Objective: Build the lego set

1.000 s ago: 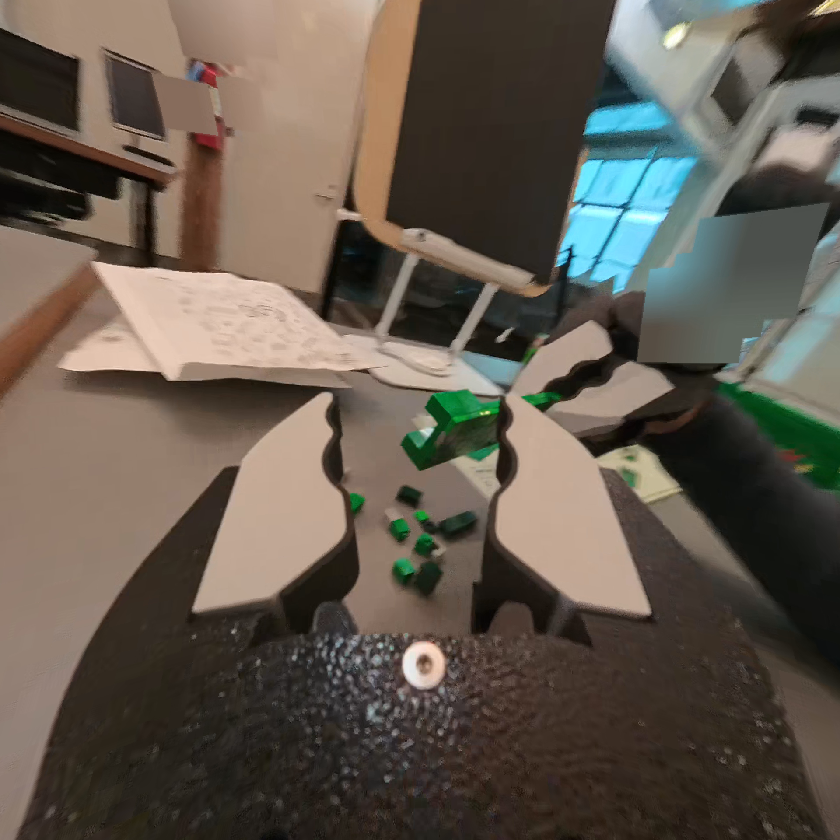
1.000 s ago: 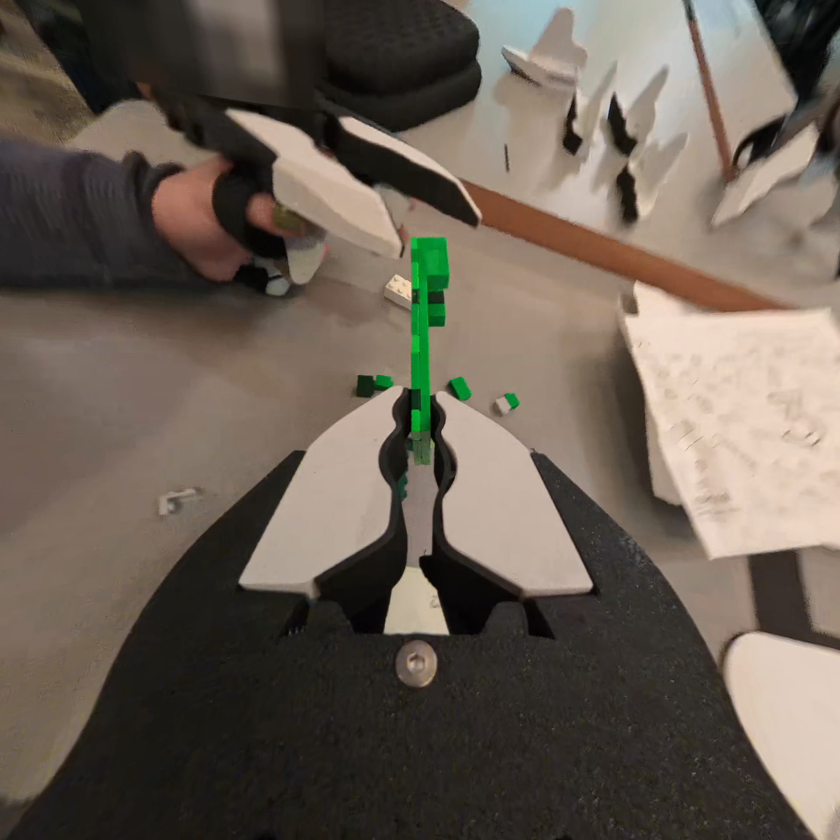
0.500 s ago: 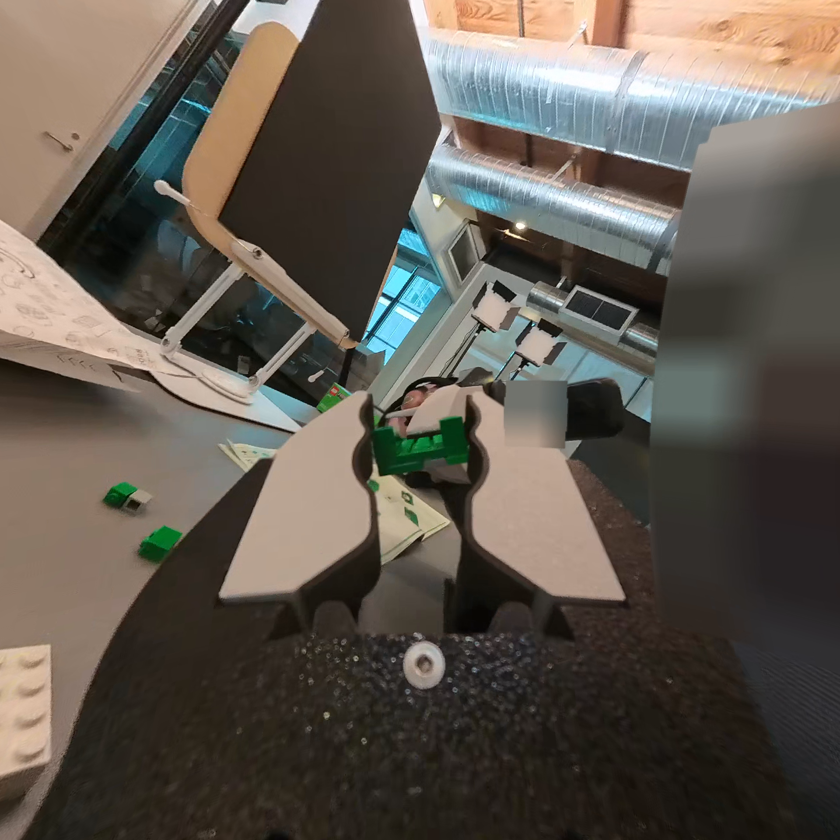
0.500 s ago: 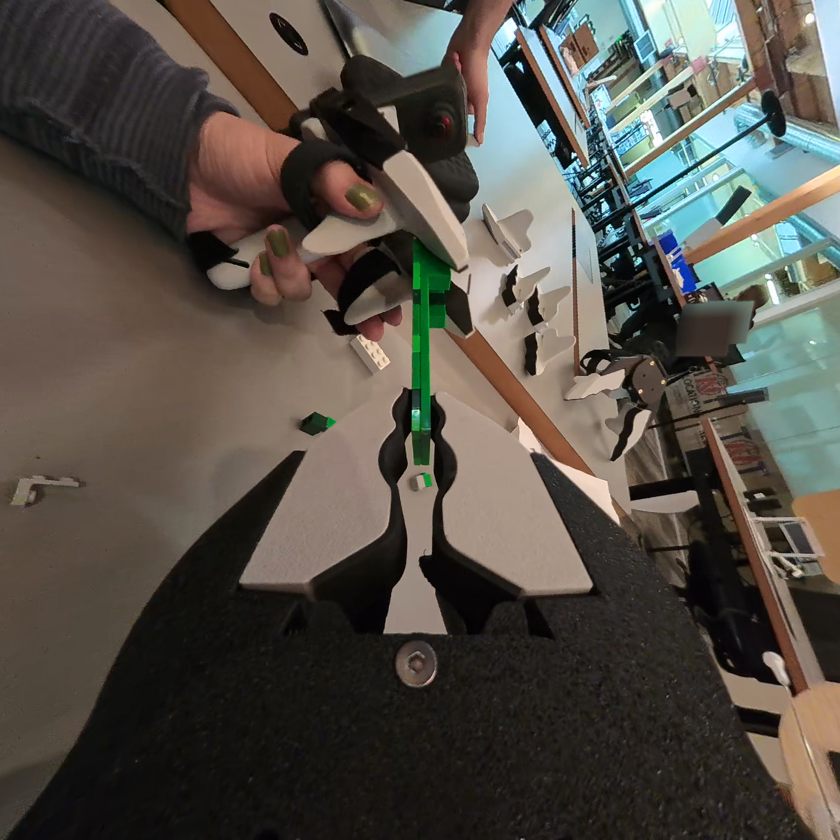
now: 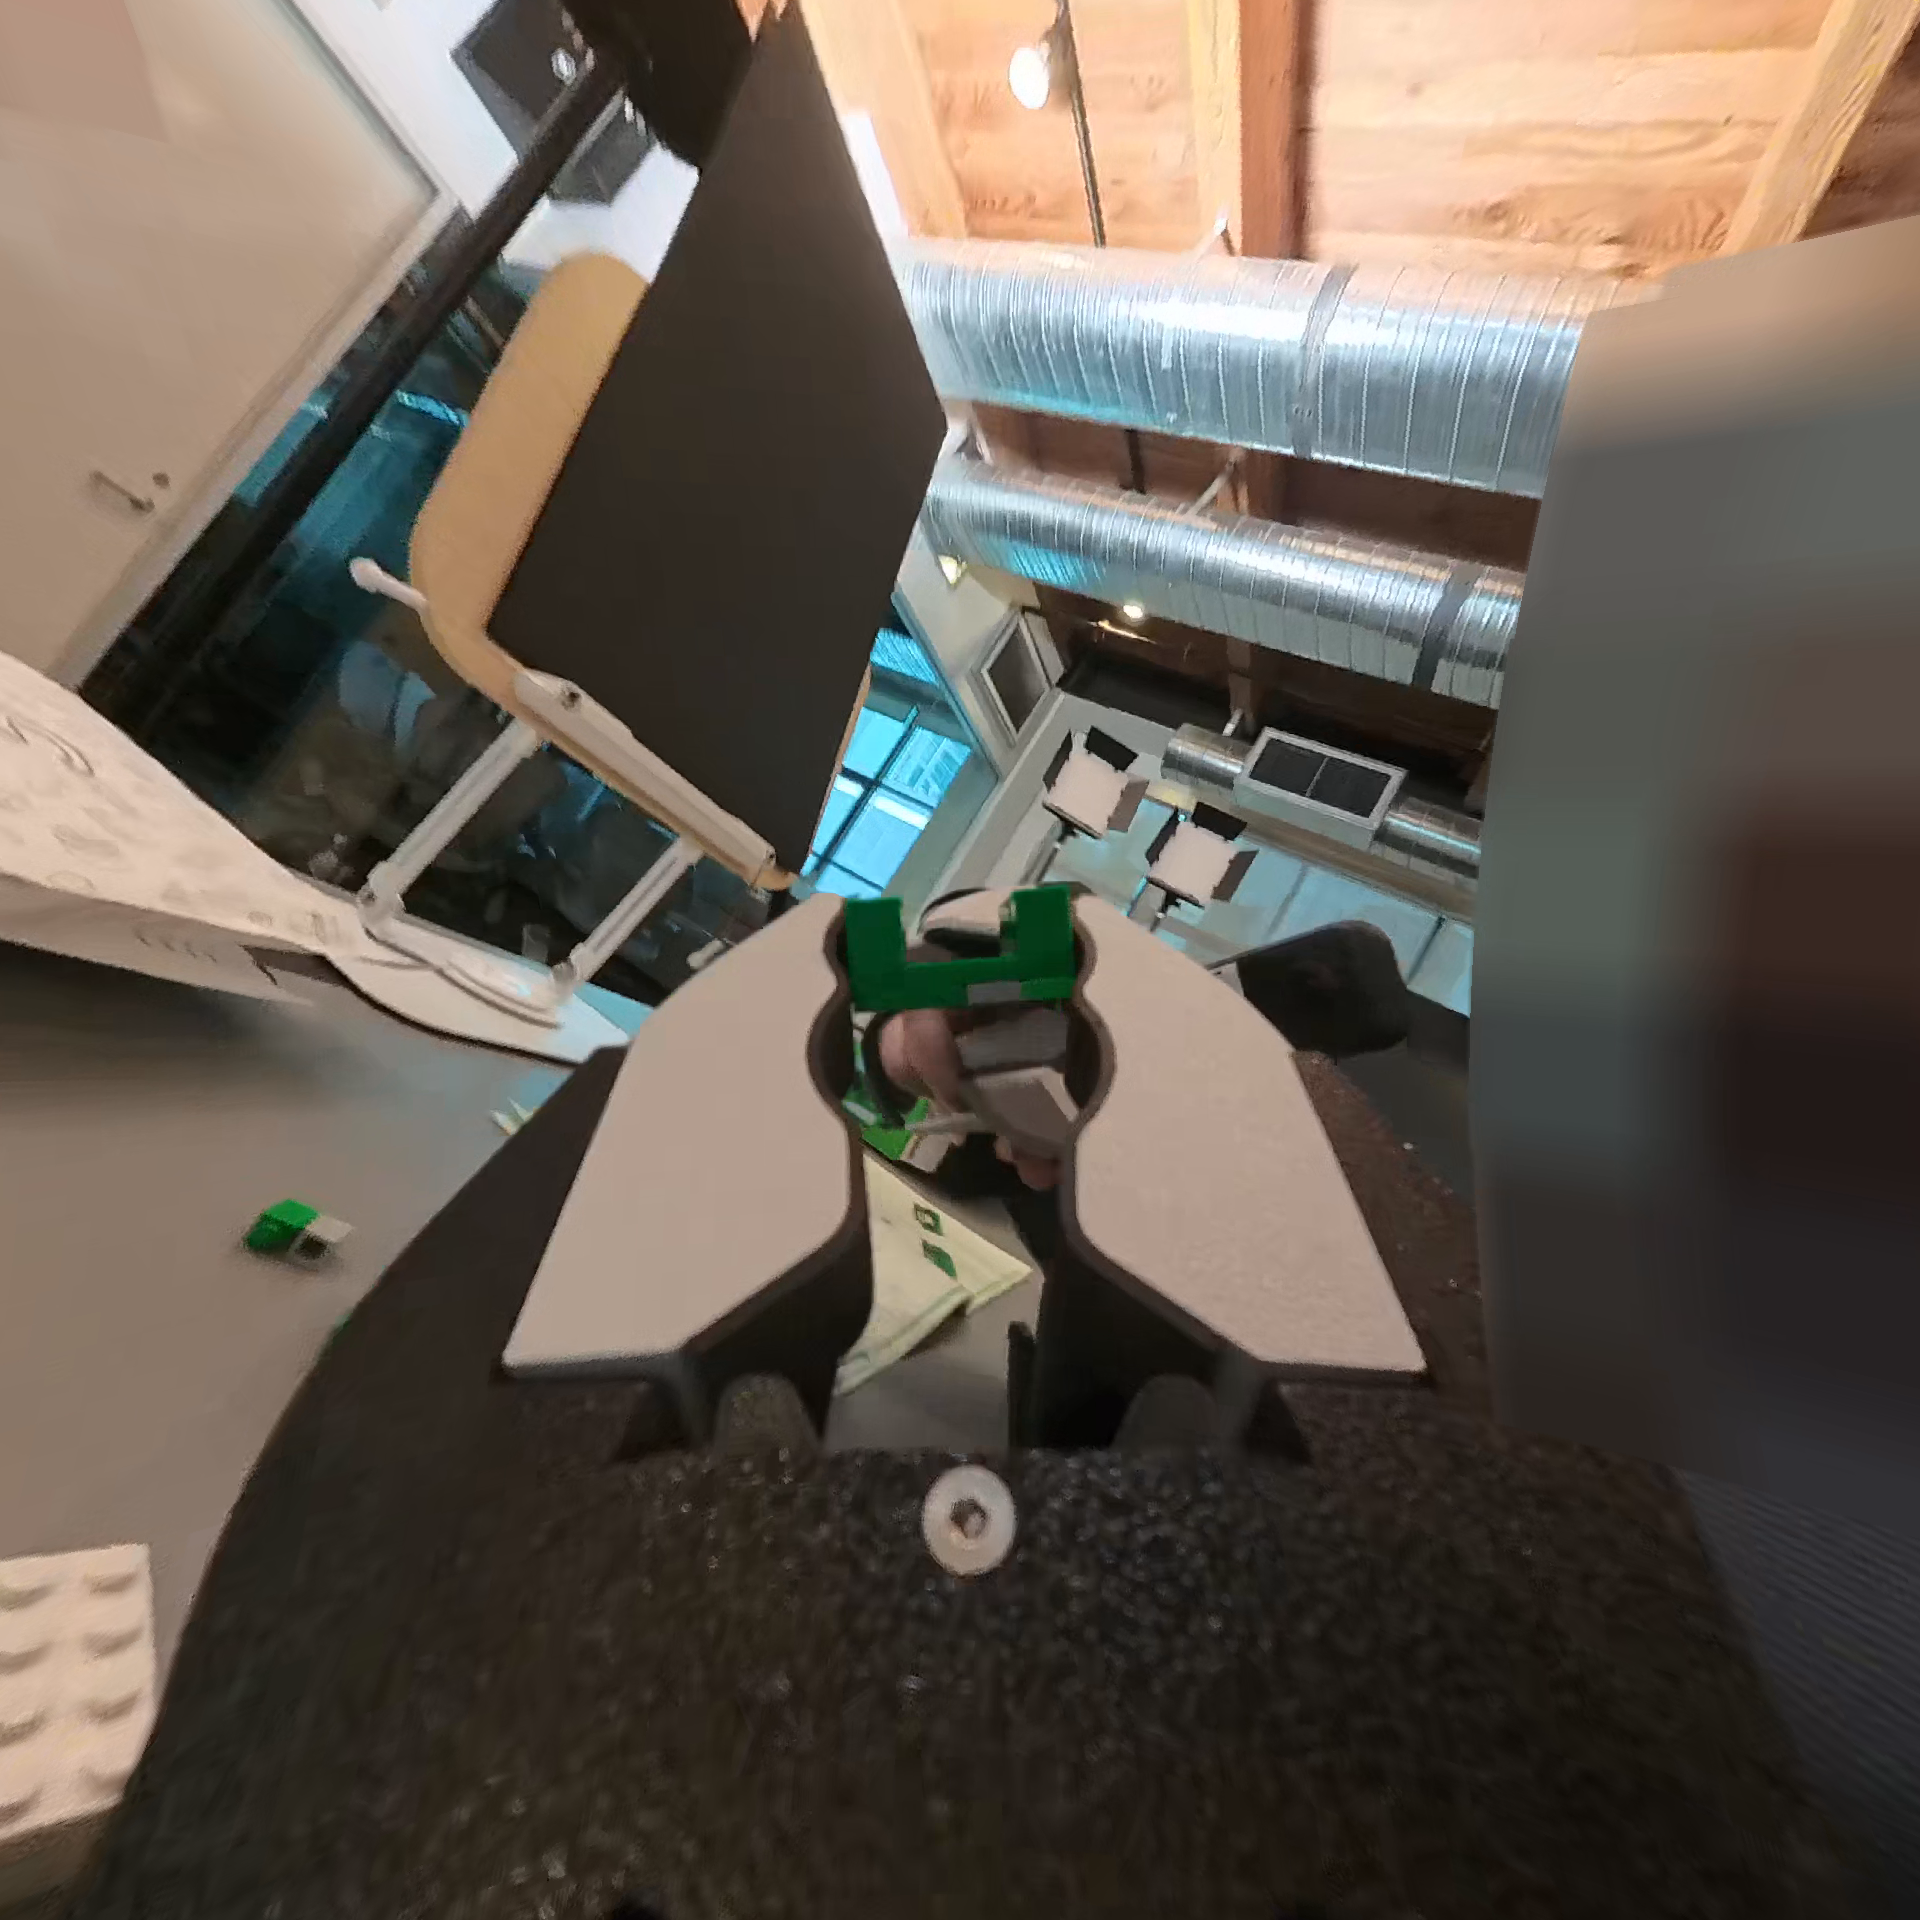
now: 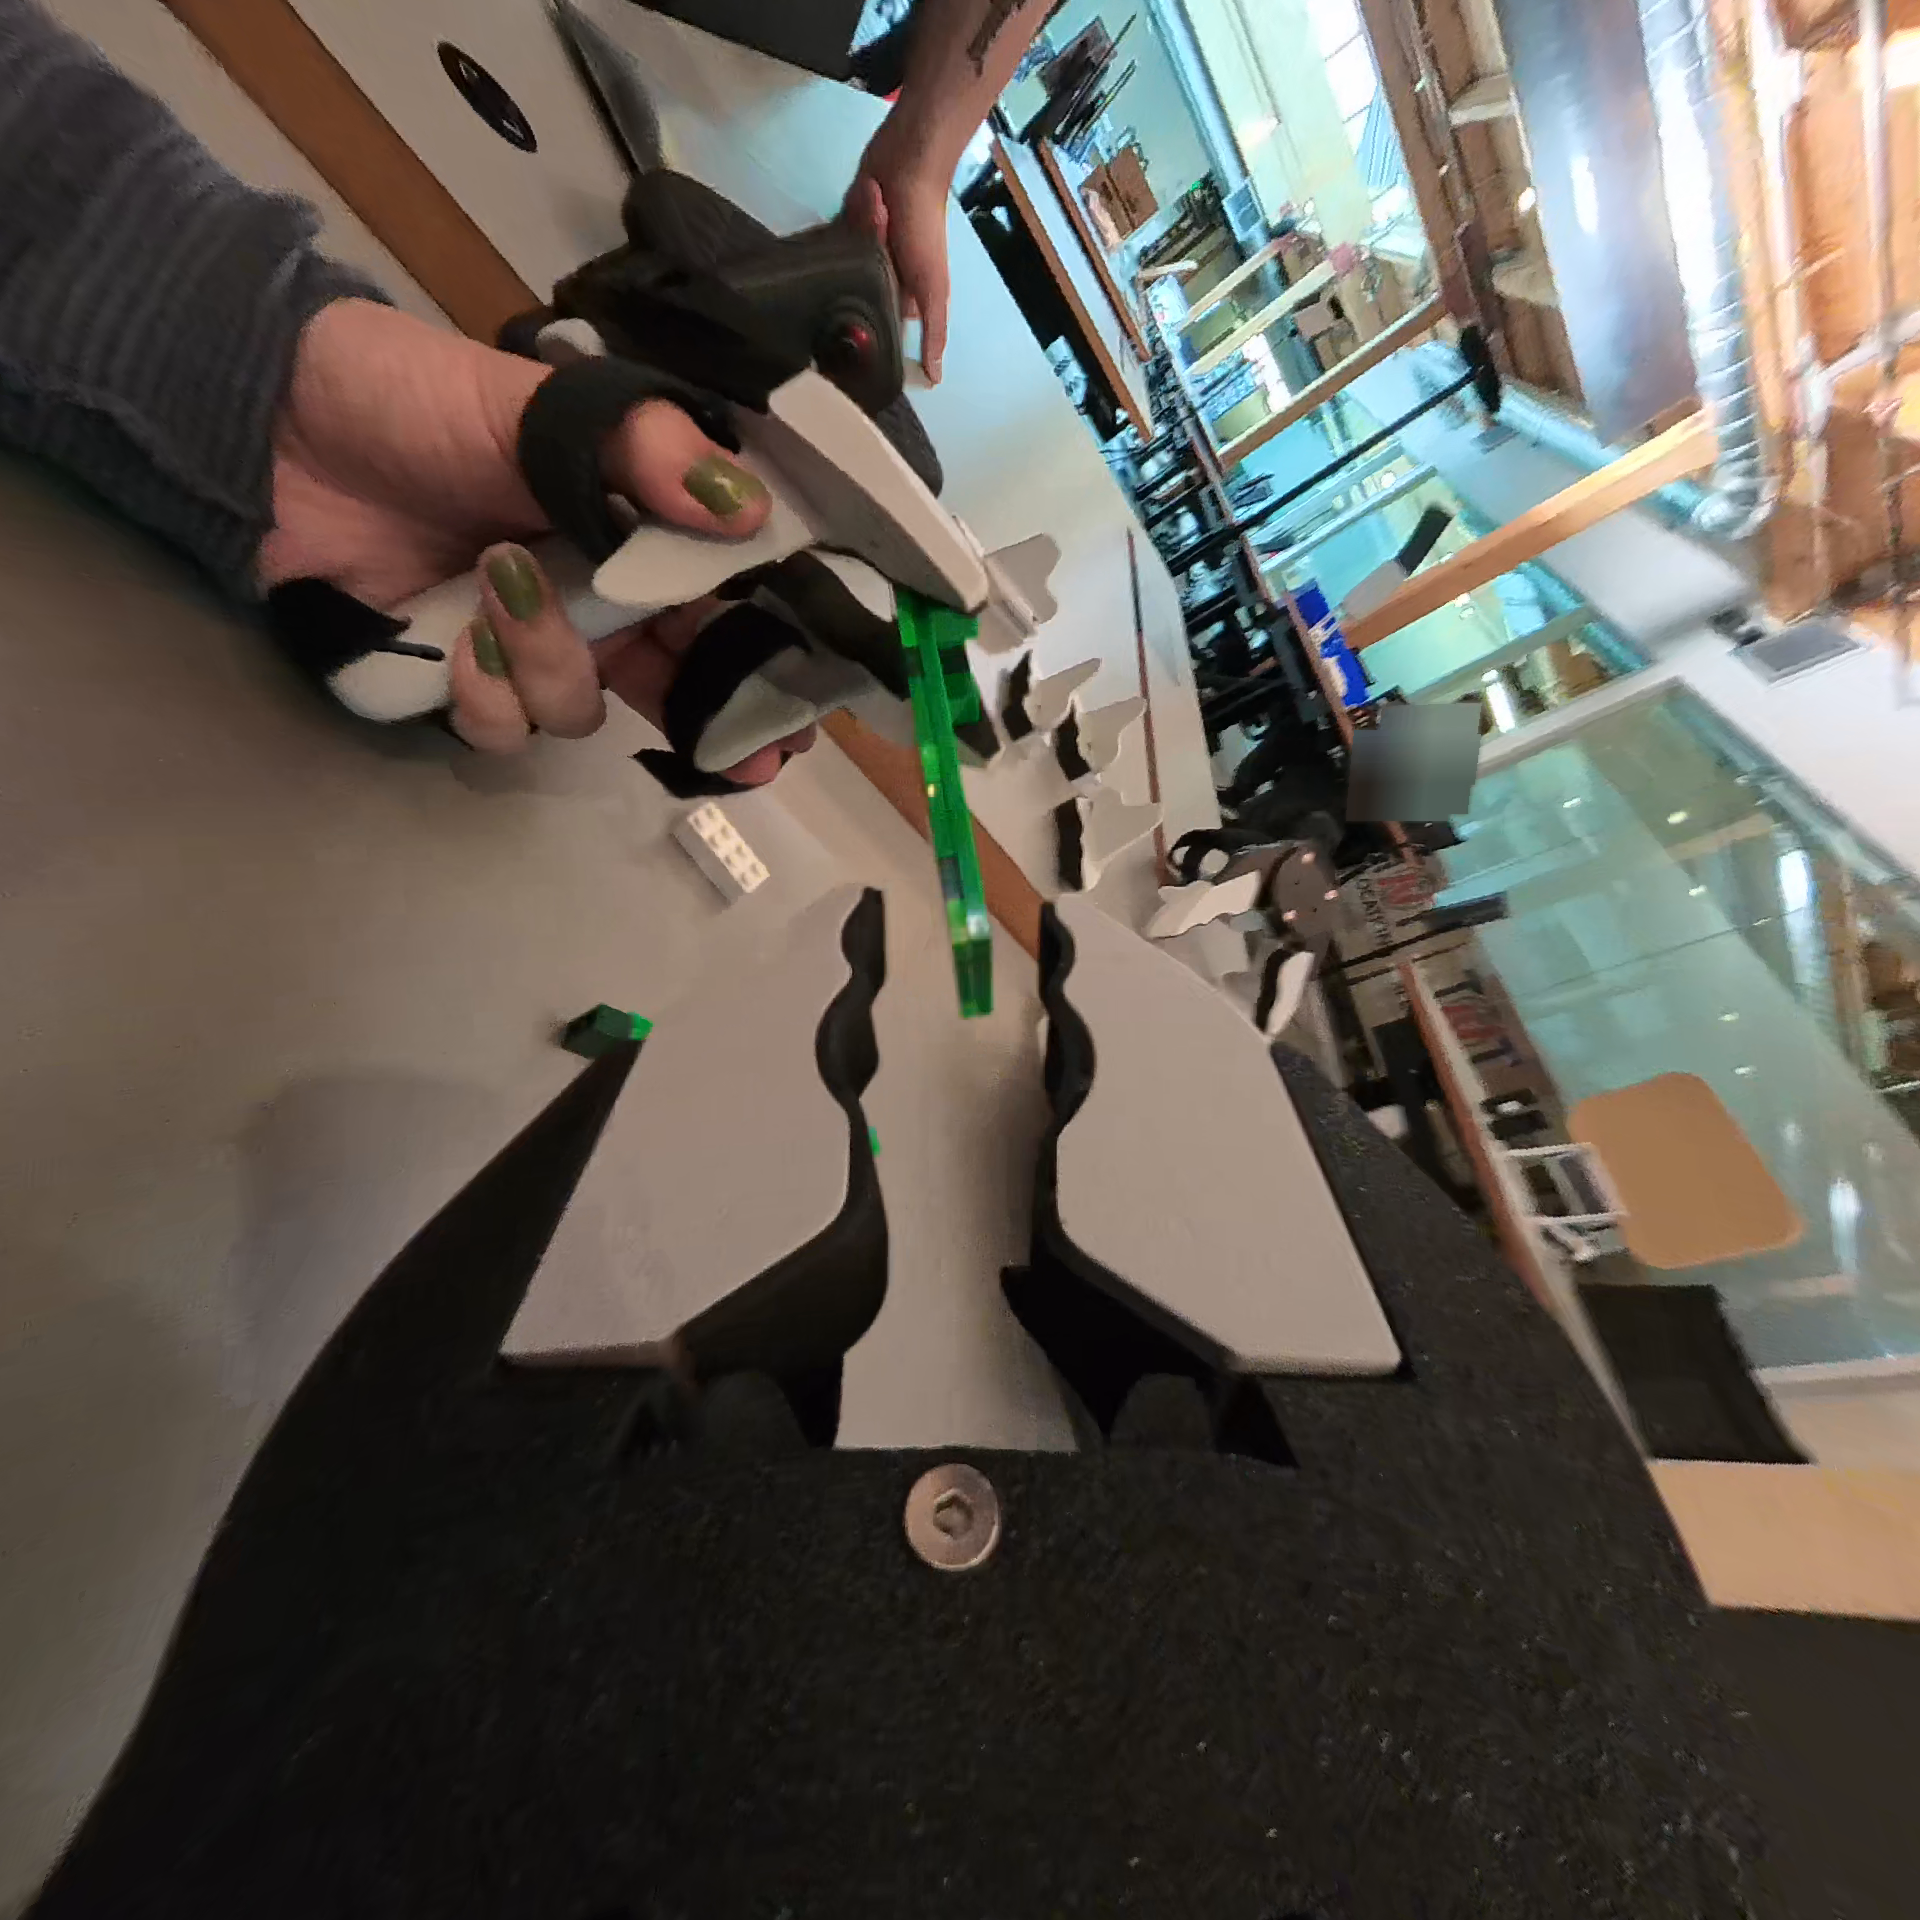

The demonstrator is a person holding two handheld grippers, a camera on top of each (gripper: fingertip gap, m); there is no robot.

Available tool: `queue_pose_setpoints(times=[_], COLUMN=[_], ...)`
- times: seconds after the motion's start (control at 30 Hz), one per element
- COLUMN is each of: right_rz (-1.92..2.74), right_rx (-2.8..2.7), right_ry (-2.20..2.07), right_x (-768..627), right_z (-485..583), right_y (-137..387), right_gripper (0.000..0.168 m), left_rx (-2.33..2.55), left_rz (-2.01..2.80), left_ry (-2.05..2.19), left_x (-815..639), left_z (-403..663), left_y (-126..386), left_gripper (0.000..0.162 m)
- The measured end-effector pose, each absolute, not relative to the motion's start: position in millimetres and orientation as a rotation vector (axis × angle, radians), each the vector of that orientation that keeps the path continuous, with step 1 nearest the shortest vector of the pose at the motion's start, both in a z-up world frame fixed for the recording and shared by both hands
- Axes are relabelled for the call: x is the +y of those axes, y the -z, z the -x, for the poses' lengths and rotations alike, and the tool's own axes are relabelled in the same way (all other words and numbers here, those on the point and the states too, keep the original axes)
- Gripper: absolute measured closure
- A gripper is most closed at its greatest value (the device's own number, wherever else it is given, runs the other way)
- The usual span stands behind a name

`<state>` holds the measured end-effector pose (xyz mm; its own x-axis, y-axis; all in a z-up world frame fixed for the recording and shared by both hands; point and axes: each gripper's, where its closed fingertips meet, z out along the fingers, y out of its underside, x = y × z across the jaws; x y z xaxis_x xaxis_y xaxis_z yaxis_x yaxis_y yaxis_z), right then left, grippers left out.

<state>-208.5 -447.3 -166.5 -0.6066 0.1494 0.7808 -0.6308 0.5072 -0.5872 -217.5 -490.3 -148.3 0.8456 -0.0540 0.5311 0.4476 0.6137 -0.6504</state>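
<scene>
A flat green Lego assembly sits crosswise between the fingertips of my left gripper, which is shut on it and holds it in the air. In the right wrist view the assembly hangs edge-on from the left gripper, held by a hand. Its lower end reaches between the fingers of my right gripper, which is open and does not touch it. The right gripper's fingers show behind the assembly in the left wrist view.
On the grey table lie a white brick, a small green brick, a green-and-white piece, a white plate, an instruction booklet and a leaflet. Spare gripper fingers lie on the neighbouring table. Some 6 cm of space lies between my two pairs of fingers. My left tips are roughly 12 cm from the white brick.
My left gripper closed on the far end of the green assembly. My right gripper opened and let go of its near end. Both grippers rose and tilted.
</scene>
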Motion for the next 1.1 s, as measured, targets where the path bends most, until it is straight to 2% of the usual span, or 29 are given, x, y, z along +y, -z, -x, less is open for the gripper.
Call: queue_pose_setpoints(times=[0.1, 0.3, 0.57, 0.87, 0.93, 1.1], right_rz=[-0.293, -0.101, -0.076, -0.252, -0.323, -0.447], right_rx=[-2.018, -2.184, -2.406, -2.374, -2.213, -1.812], right_ry=[-1.299, -1.706, -1.528, -1.014, -0.926, -0.757], right_x=[-444.7, -436.8, -436.2, -436.1, -437.1, -447.2], right_z=[209.2, 197.3, 195.2, 208.0, 217.3, 231.4], right_y=[167.4, 150.6, 177.4, 210.3, 203.2, 183.4], right_gripper=[0.125, 0.121, 0.105, 0.112, 0.124, 0.131], left_rx=[-0.479, -0.356, -0.174, -0.165, -0.238, -0.282], left_rz=[0.881, 1.034, 1.203, 1.247, 1.236, 1.164], left_ry=[0.195, -0.102, -0.291, -0.366, -0.428, -0.489], left_x=[-495.1, -484.0, -456.9, -448.6, -453.9, -463.5], left_z=[218.3, 207.6, 188.0, 188.3, 198.9, 204.2], left_y=[146.2, 144.5, 150.8, 156.0, 156.6, 149.8], left_gripper=[0.126, 0.125, 0.126, 0.126, 0.126, 0.125])
